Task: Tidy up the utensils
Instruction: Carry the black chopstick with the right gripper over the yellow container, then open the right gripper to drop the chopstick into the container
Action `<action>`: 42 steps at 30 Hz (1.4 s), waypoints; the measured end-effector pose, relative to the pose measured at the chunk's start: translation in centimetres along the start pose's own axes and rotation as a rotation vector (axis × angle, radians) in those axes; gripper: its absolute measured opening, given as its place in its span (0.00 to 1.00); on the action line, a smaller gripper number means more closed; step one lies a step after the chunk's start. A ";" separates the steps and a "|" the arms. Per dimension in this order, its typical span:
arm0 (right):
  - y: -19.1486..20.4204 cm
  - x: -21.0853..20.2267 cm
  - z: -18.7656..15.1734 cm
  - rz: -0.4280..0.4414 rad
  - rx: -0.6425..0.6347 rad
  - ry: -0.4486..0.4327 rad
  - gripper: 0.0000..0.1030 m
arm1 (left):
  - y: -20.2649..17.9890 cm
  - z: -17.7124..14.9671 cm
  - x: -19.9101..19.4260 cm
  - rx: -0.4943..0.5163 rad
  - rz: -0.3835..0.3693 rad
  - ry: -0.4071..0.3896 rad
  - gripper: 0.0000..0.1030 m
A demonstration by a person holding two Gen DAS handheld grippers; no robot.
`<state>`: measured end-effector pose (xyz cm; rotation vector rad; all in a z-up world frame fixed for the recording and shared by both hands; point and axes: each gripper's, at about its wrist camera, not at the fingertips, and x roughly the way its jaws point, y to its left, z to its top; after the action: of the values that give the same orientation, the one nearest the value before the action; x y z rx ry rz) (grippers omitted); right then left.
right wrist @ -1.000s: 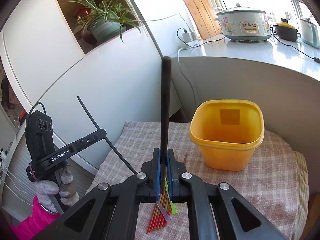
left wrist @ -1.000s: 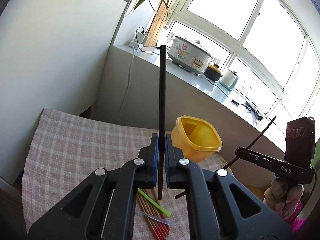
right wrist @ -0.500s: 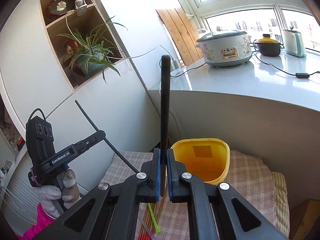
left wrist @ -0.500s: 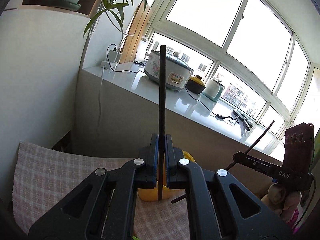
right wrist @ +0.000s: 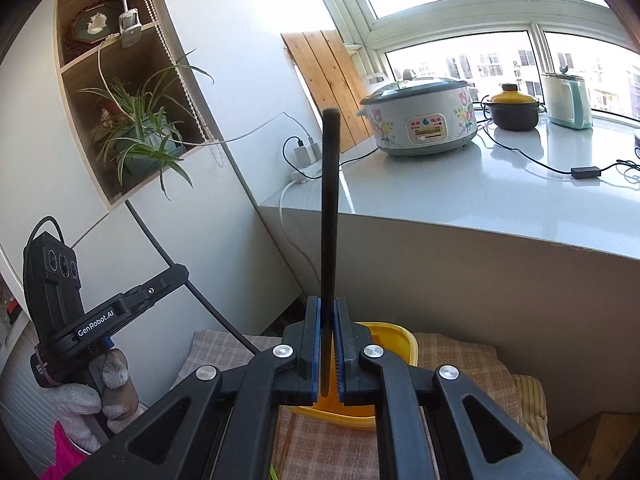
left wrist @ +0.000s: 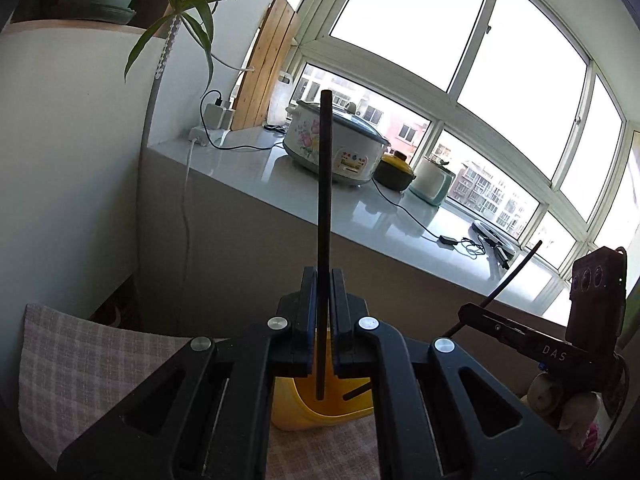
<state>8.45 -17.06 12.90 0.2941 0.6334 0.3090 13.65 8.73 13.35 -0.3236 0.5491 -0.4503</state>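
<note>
Both sides are holding something right now. My left gripper (left wrist: 323, 322) is clamped tight on a black chopstick (left wrist: 325, 216), which stands almost straight up between the blue-edged pads; its lower end pokes out under the jaws, right over the yellow container (left wrist: 316, 408). Same deal on the other side: the right gripper (right wrist: 329, 346) is squeezed onto a second black chopstick (right wrist: 330, 208), also upright, with its bottom end hanging over the yellow tub's rim (right wrist: 400, 334).

The tub sits on a checked cloth (left wrist: 88, 364), mostly hidden behind the gripper bodies in both wrist views. I can't see the inside of it well enough to say what's in there.

From the left wrist cam I can see the right gripper off at the right edge, with its stick angled up, and a gloved hand (left wrist: 560, 400) under it. From the right wrist cam the left gripper shows at the lower left, held by a hand in a light knit glove (right wrist: 92, 396) over a pink sleeve (right wrist: 64, 456).

Behind it all there's a counter (right wrist: 460, 200) with a floral rice cooker (right wrist: 424, 120), a small yellow-lidded pot (right wrist: 512, 110) and a pale kettle (right wrist: 566, 98), and a spider plant (right wrist: 144, 132) in a wall shelf.
</note>
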 end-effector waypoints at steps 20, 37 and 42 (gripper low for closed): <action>-1.3 3.9 -3.0 -0.018 0.038 0.131 0.03 | 0.8 -4.2 2.7 -0.029 -0.002 0.117 0.03; -1.2 1.8 -3.7 -0.024 0.041 0.103 0.30 | 0.5 -4.9 -0.6 -0.008 0.000 0.097 0.21; -0.9 0.2 -4.2 -0.040 0.028 0.064 0.39 | 0.8 -5.1 -3.1 0.002 0.014 0.069 0.21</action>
<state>6.20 -17.10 9.25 0.2991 0.7067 0.2724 8.69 10.05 10.22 -0.3033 0.6177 -0.4492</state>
